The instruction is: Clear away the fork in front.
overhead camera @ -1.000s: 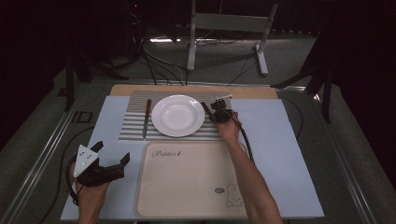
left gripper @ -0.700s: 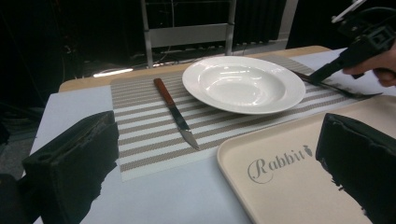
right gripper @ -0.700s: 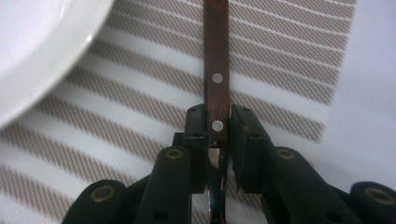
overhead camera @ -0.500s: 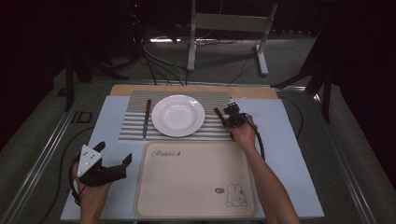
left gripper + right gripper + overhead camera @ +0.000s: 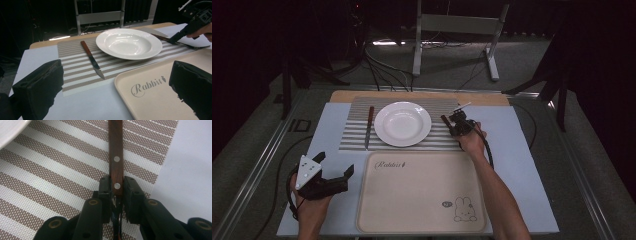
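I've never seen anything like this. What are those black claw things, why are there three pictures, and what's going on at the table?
A person sits at a table with a hand-held tool in each hand, each ending in two black jaws.

One picture looks down from above the table. The other two come from small cameras riding on each tool, looking along its jaws.

On the table lies a striped placemat with a white plate in the middle and a knife on the plate's left. In front of it is a beige tray with a rabbit drawing.

The left gripper rests beside the tray with its jaws wide apart, holding nothing. The right gripper is closed on the wooden handle of a fork at the plate's right; the left gripper view shows its metal end on the mat.
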Demonstrator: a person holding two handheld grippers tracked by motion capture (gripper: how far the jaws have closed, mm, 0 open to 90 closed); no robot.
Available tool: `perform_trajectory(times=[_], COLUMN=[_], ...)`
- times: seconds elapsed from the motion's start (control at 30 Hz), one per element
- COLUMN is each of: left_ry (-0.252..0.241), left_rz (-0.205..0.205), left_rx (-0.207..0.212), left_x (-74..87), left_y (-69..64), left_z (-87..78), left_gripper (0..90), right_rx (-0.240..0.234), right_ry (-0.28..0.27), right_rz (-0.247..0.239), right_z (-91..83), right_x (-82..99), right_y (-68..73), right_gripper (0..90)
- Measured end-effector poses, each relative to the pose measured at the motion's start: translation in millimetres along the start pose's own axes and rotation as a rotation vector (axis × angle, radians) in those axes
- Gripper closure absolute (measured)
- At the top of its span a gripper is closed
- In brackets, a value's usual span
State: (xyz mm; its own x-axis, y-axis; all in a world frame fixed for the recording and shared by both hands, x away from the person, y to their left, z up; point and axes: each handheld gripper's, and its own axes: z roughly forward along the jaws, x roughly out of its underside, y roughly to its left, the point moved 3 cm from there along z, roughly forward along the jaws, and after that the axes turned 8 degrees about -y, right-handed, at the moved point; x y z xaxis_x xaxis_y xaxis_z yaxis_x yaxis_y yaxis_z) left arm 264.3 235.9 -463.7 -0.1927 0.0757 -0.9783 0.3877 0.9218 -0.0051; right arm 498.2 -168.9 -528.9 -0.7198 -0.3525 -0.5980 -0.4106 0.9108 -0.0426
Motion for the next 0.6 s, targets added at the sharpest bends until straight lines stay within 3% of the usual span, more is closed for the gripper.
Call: perform_trajectory(times=[0.13, 0.6], left_ry=[0.006, 0.021], left_rz=[-0.004, 0.013], left_rx=[-0.002, 0.005], left_x=[1.0, 2.1], left_y=[1.6, -1.7], left_z=[1.5, 4.6], left_gripper=[0.1, 0.1], right_rx=[-0.021, -0.090], right_ry=[-0.016, -0.175], right_rz=[0.006, 0.059], right_z=[-4.2, -48.4], right_x=[0.2, -8.1], right_y=[0.7, -6.3], right_gripper=[78.1, 78.1])
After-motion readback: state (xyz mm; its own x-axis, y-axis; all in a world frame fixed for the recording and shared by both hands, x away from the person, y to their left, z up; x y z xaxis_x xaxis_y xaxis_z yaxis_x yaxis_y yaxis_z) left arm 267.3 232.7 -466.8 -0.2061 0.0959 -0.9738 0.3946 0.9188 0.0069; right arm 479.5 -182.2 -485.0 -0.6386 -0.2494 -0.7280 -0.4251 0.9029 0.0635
